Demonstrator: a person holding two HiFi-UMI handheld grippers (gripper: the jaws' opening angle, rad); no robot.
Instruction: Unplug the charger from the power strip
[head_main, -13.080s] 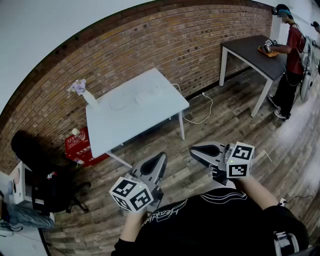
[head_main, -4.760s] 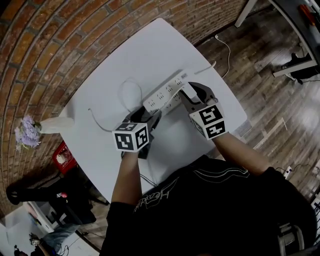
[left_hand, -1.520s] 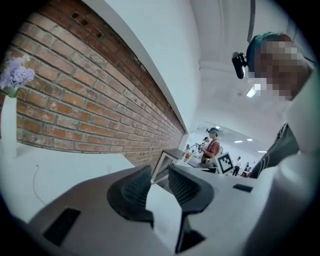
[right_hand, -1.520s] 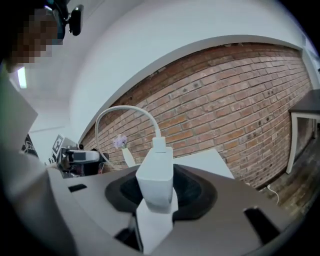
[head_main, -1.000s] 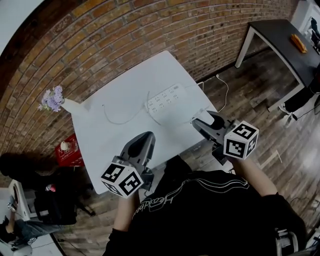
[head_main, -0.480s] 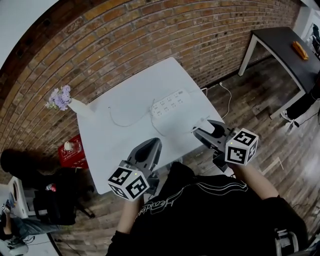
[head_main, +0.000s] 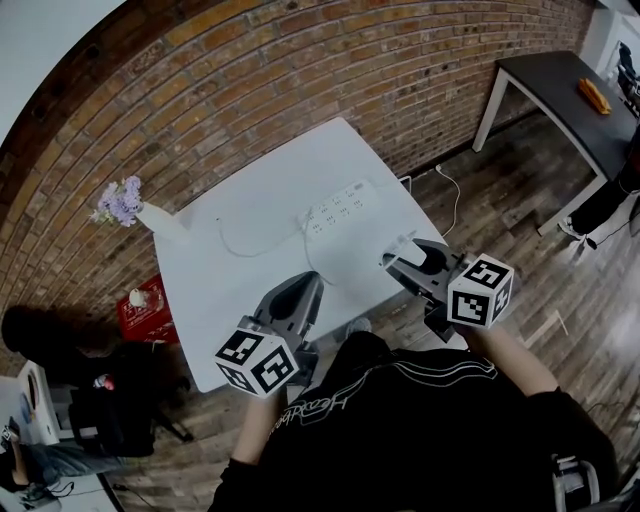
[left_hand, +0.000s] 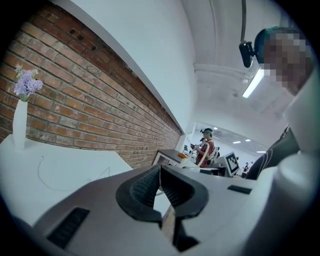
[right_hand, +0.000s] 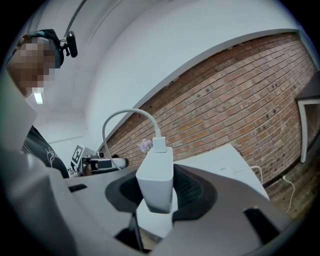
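Note:
The white power strip (head_main: 340, 212) lies on the white table (head_main: 240, 290), near its far right side. My right gripper (head_main: 397, 256) is held off the table's near right edge, shut on the white charger (head_main: 402, 244). In the right gripper view the charger (right_hand: 156, 176) stands upright between the jaws, clear of the strip. Its white cable (right_hand: 116, 125) loops up and left from its top. My left gripper (head_main: 308, 284) hovers at the table's near edge, shut with nothing in it. In the left gripper view its ribbed pads (left_hand: 145, 189) meet.
A white vase of purple flowers (head_main: 130, 203) stands at the table's far left corner. A thin white cable (head_main: 255, 247) trails across the tabletop. A red crate (head_main: 150, 300) sits on the floor at left. A dark table (head_main: 555, 90) and a person (head_main: 620, 180) are at the right.
Nearly five seconds ago both grippers were at the power strip. Since then they have drawn back to the near edge, the right one holding the charger. Over the last second little has moved.

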